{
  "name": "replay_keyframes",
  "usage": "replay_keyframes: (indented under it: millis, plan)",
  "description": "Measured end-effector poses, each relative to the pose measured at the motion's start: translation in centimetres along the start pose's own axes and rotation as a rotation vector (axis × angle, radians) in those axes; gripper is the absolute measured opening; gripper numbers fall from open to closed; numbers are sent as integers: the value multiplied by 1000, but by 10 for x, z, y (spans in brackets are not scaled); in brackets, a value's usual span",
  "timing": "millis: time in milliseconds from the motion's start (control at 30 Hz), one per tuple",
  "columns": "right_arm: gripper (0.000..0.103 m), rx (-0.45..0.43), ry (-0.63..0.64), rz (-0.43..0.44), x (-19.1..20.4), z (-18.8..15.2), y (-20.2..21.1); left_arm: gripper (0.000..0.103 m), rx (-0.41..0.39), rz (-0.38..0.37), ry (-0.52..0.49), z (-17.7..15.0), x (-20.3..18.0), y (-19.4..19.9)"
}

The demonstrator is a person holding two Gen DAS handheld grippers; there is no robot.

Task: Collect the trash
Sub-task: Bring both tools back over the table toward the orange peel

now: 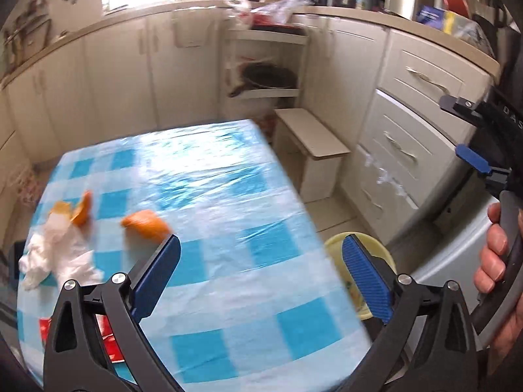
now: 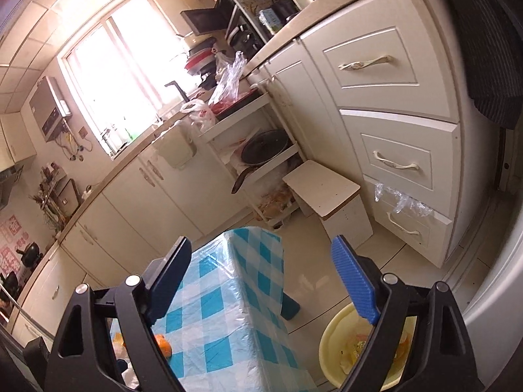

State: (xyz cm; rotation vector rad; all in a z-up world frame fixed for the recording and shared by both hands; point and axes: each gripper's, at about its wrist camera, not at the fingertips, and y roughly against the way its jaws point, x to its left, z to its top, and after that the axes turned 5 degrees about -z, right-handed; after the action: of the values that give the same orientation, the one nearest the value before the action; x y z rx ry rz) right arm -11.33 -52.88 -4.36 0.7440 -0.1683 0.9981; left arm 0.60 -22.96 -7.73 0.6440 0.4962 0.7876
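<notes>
On the blue-checked table (image 1: 248,176) lie an orange peel (image 1: 145,225), a second peel (image 1: 81,210) against a crumpled white tissue (image 1: 62,251), and a red wrapper (image 1: 108,339) partly hidden behind my left finger. My left gripper (image 1: 261,241) hovers above the table's near right side, open and empty. A yellow basin (image 1: 376,245) holding scraps stands on the floor beside the table. My right gripper (image 2: 261,243) is open and empty above the table's corner (image 2: 222,294) and the basin (image 2: 330,336). A peel (image 2: 163,344) shows by its left finger.
A person's hand (image 1: 493,254) holds the right gripper (image 1: 457,127) at the right edge. A small white stool (image 1: 310,137) (image 2: 323,192) stands beyond the table. Cream drawers (image 2: 398,160) and a shelf with a dark pan (image 2: 264,147) line the walls.
</notes>
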Motion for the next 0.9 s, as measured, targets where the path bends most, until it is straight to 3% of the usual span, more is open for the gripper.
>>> replay_keyframes:
  millis: [133, 333, 900]
  plan:
    - [87, 22, 86, 18, 36, -16, -3, 95, 15, 12, 100, -4, 43, 12]
    - [89, 31, 197, 40, 79, -39, -8, 95, -43, 73, 144, -6, 87, 39]
    - [89, 98, 338, 72, 143, -83, -37, 95, -64, 144, 355, -12, 201, 66]
